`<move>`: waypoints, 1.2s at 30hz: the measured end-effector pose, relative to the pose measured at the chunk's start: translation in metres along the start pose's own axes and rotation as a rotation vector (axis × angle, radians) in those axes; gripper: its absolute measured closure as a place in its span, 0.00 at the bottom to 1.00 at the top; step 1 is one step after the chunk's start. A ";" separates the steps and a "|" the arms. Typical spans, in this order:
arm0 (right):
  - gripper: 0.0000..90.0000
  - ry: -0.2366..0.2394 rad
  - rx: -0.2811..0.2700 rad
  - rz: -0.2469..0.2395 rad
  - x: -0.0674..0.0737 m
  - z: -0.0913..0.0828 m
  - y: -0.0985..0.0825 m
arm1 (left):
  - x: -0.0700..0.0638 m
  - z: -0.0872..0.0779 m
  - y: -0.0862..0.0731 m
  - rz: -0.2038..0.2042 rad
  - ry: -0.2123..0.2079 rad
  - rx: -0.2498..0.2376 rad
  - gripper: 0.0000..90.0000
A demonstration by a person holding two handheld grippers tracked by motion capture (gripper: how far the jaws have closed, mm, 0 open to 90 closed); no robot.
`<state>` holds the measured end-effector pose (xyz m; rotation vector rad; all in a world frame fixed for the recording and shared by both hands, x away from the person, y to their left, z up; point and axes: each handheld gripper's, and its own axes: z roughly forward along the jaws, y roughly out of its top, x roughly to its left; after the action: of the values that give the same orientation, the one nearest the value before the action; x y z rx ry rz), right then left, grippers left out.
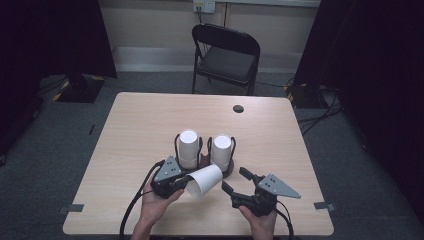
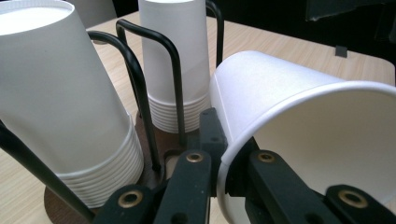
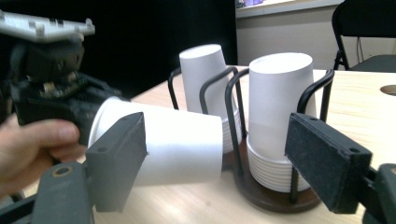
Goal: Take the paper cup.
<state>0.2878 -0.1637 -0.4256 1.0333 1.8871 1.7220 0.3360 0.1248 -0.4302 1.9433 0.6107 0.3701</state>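
Note:
Two stacks of upturned white paper cups stand in a black wire holder [image 1: 228, 171] at the table's near middle: the left stack [image 1: 188, 147] [image 2: 51, 93] [image 3: 203, 79] and the right stack [image 1: 221, 150] [image 2: 175, 60] [image 3: 278, 107]. My left gripper [image 1: 186, 183] [image 2: 229, 158] is shut on the rim of a single white cup [image 1: 205, 181] [image 2: 299, 116] [image 3: 173, 144]. The cup lies on its side, just in front of the holder, with its bottom pointing right. My right gripper [image 1: 235, 180] [image 3: 223, 161] is open, its pads [image 3: 119, 158] apart on either side of the cup's bottom end and not touching it.
The light wooden table [image 1: 150, 120] has a round cable hole [image 1: 238, 108] at the back right. A black folding chair [image 1: 227, 55] stands beyond the far edge. Dark curtains hang on both sides. The holder's brown base [image 3: 280, 198] sits close to my right gripper.

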 end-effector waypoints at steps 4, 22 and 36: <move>0.22 -0.040 0.012 -0.054 0.006 0.000 -0.006 | 0.001 0.001 0.005 -0.014 0.001 0.036 0.99; 0.16 0.021 0.091 -0.223 0.026 0.015 -0.022 | 0.012 0.000 0.023 -0.087 -0.021 0.214 0.99; 0.17 -0.010 0.120 -0.337 0.031 0.019 -0.021 | 0.013 -0.001 0.034 -0.107 -0.038 0.318 0.99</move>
<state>0.2755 -0.1281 -0.4434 0.7109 2.0413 1.4252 0.3549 0.1211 -0.3991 2.2026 0.7821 0.1755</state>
